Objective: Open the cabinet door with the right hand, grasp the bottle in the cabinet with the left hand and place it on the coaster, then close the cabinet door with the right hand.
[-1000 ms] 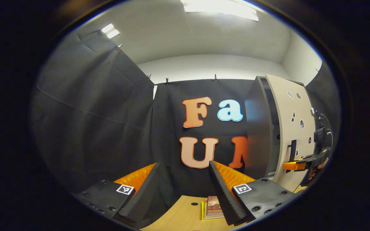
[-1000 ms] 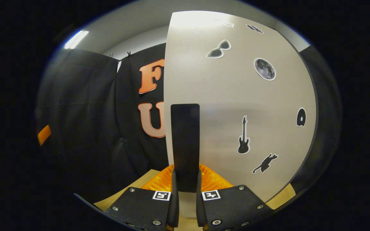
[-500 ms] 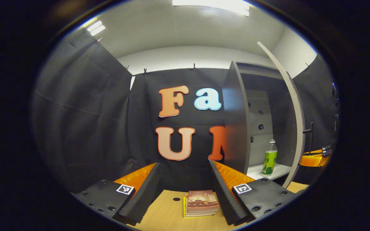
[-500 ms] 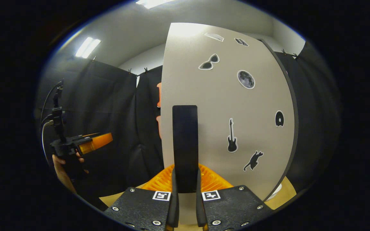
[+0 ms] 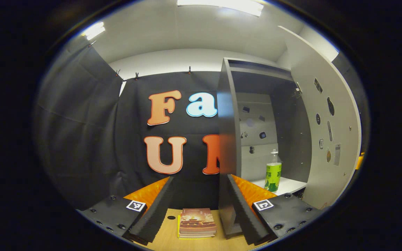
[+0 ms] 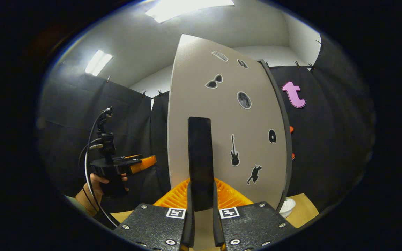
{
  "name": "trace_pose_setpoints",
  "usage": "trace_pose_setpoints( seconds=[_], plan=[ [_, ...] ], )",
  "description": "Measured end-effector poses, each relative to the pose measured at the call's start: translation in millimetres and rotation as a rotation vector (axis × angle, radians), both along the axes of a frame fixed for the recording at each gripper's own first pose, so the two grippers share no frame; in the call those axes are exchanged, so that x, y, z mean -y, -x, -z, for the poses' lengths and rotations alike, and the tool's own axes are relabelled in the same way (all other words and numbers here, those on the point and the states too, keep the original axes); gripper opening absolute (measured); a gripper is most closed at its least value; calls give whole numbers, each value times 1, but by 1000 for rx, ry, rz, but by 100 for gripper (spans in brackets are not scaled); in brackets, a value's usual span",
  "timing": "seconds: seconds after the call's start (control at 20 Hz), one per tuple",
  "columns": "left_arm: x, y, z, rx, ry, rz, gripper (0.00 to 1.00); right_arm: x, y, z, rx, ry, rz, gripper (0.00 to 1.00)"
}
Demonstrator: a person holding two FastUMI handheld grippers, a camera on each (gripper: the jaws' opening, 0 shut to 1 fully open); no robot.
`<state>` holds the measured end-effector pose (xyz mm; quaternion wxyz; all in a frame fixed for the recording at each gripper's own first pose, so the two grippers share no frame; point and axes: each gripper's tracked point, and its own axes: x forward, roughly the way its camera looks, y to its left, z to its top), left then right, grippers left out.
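Note:
The grey cabinet point(image 5: 227, 115) stands open, its pale door point(image 5: 321, 115) swung out to the right. Inside, a clear bottle with a green label point(image 5: 273, 172) stands upright on the white bottom shelf point(image 5: 290, 184). My left gripper point(image 5: 198, 204) is open and holds nothing, well short of the bottle and to its left. In the right gripper view, my right gripper point(image 6: 201, 197) is shut on the black door handle point(image 6: 200, 157) of the stickered door point(image 6: 222, 115). The left gripper point(image 6: 141, 163) also shows there beyond the door's edge, held by a hand point(image 6: 94, 184).
A small stack of books point(image 5: 196, 223) lies on the wooden table point(image 5: 166, 240) between my left gripper's fingers. A white round object point(image 6: 286, 206) sits on the table by the door's lower right corner. Black cloth walls close the booth.
The door has swung from nearly shut to wide open with the right gripper on its handle. The bottle has come into sight and now sits closer to the middle of the left gripper view.

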<state>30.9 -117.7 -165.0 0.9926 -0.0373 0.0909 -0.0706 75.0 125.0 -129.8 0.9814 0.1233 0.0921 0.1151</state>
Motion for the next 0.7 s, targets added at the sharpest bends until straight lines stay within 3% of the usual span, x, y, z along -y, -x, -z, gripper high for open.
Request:
trace_pose_setpoints(
  seconds=[0.25,0.45,0.5,0.7],
  plan=[
    [74,-11,16,-27,34,108,96,11,0,-2,30,-1,50,20],
    [128,-19,41,-72,34,176,94,23,-7,-1,64,76,91,20],
    [141,-22,47,-80,35,190,97,22,-5,-1,63,80,97,20],
    [185,-34,71,-126,50,231,94,22,-4,-2,64,59,92,20]
  ],
)
